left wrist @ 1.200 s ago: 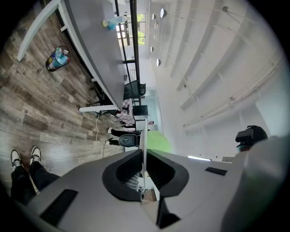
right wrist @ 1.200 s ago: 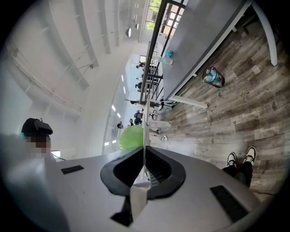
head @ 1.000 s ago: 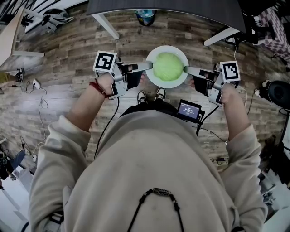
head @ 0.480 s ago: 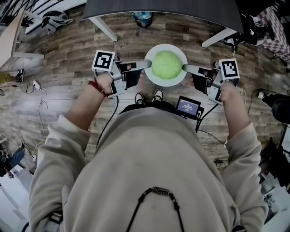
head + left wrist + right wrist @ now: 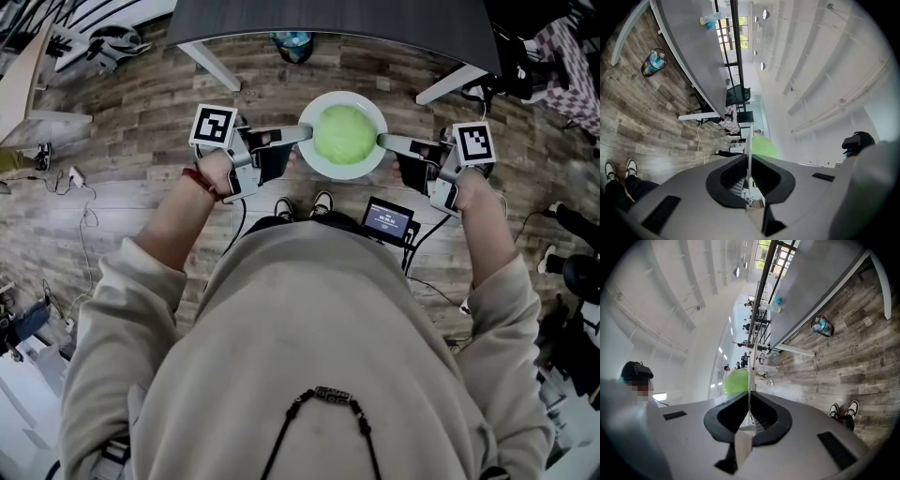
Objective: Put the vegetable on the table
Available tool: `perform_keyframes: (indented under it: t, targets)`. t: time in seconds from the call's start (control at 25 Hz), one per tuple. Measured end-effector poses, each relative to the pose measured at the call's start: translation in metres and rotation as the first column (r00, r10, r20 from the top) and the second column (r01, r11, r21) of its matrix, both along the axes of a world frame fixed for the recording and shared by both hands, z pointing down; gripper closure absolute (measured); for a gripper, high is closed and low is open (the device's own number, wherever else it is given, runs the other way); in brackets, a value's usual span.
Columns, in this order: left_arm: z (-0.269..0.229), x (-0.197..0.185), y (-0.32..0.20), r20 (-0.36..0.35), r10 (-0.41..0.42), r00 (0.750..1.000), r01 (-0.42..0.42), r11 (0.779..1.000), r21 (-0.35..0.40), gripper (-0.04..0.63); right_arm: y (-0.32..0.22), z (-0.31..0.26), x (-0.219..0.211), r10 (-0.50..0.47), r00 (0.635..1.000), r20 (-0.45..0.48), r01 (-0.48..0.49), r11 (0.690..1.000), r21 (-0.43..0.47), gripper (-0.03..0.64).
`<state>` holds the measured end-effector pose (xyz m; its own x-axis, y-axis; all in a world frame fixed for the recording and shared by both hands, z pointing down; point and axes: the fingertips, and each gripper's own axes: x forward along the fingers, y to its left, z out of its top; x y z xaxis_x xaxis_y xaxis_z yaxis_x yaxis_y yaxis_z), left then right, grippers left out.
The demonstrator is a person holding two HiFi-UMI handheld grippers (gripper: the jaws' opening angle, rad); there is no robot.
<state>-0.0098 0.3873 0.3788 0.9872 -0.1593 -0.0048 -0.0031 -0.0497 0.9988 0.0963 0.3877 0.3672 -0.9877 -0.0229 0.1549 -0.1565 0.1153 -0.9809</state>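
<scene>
Head view: the left gripper (image 5: 305, 134) and the right gripper (image 5: 384, 142) face each other across a white plate (image 5: 323, 171) in the upper middle of the frame; each has its jaws clamped on the plate's rim, one at the left edge and one at the right. The vegetable (image 5: 345, 134), a round pale green head, sits in the middle of the plate, which is held over the wooden floor (image 5: 122, 103). The dark grey bench (image 5: 328, 17) runs along the top of the frame, just above the plate; the vegetable is not on it. The person's shoes (image 5: 307, 204) show just below the plate, and a small screen (image 5: 387, 220) hangs at the waist to their right.

Left gripper view: the jaws are closed on the plate's thin rim, seen edge-on as a white line at the centre; the vegetable is a green curve just right of that line. The bench slants across the upper left, with a bottle (image 5: 712, 18) lying on it; a bin (image 5: 652, 62) of bottles stands on the floor beside it.

Right gripper view: the jaws grip the plate's rim, again edge-on at the centre; the vegetable bulges just left of it; the bench slants across the upper right, with the bin below it on the floor.
</scene>
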Motion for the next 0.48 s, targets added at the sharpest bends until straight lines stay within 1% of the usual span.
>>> perform_keyframes:
  t: [0.16, 0.48]
  targets:
    - [-0.0010, -0.0002, -0.0007, -0.002, -0.015, 1.000, 0.015, 1.000, 0.011, 0.568, -0.0020, 0.0004, -0.0006, -0.005, 1.000, 0.003, 0.005, 1.000, 0.011, 0.589]
    - [-0.0027, -0.0001, 0.0006, 0.002, -0.015, 1.000, 0.015, 1.000, 0.002, 0.568, -0.0016, -0.0016, -0.0005, -0.006, 1.000, 0.011, 0.006, 1.000, 0.016, 0.589]
